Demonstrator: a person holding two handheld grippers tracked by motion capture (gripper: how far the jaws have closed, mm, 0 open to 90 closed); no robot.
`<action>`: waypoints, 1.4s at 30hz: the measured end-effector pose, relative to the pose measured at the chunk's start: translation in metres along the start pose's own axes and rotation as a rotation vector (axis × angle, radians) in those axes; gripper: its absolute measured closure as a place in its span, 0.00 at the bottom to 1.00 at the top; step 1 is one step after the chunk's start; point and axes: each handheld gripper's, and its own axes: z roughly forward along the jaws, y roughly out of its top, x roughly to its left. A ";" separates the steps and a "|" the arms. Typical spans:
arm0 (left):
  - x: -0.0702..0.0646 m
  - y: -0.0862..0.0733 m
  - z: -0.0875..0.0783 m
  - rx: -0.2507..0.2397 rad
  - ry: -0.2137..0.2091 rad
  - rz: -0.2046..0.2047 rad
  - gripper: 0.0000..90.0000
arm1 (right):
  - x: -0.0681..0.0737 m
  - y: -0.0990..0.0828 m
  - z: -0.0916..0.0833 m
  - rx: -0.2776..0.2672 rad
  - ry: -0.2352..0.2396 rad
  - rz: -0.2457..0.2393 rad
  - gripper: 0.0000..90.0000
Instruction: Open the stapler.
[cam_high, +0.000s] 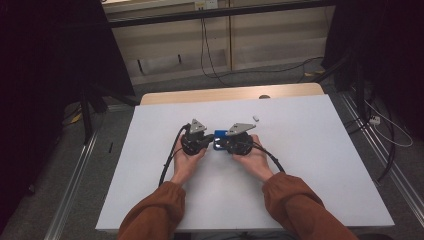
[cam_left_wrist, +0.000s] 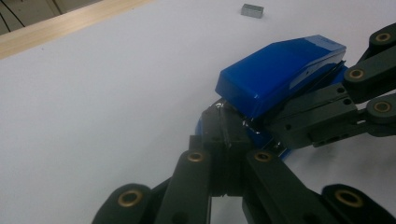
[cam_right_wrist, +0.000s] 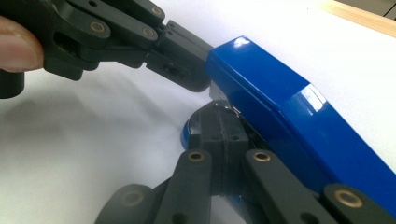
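A blue stapler (cam_high: 218, 136) (cam_left_wrist: 280, 74) (cam_right_wrist: 289, 107) sits at the middle of the white table (cam_high: 310, 165), between the two grippers. My left gripper (cam_high: 209, 142) (cam_left_wrist: 224, 133) has its jaws together, and their tips rest against the stapler's lower front end. My right gripper (cam_high: 223, 145) (cam_right_wrist: 224, 122) is shut too, its tips tucked under the raised blue top. In the left gripper view the right gripper (cam_left_wrist: 275, 123) comes in from the right beneath that top. In the right gripper view the left gripper (cam_right_wrist: 196, 74) touches the top's end. I cannot tell whether anything thin is pinched.
A small pale block (cam_high: 256, 118) (cam_left_wrist: 252, 10) lies behind the stapler to the right. A wooden strip (cam_high: 230, 94) runs along the table's far edge. Black cables (cam_high: 167, 162) trail back from both grippers. Dark curtains and floor rails flank the table.
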 end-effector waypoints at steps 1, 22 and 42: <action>0.000 0.000 0.000 -0.003 -0.004 -0.005 1.00 | 0.000 0.000 0.000 0.000 0.000 -0.001 1.00; -0.002 0.005 -0.005 -0.031 -0.021 -0.033 1.00 | 0.001 0.000 0.000 0.002 -0.006 -0.002 1.00; -0.004 0.016 -0.011 -0.071 -0.039 -0.036 1.00 | 0.002 0.001 0.001 0.000 -0.015 -0.015 1.00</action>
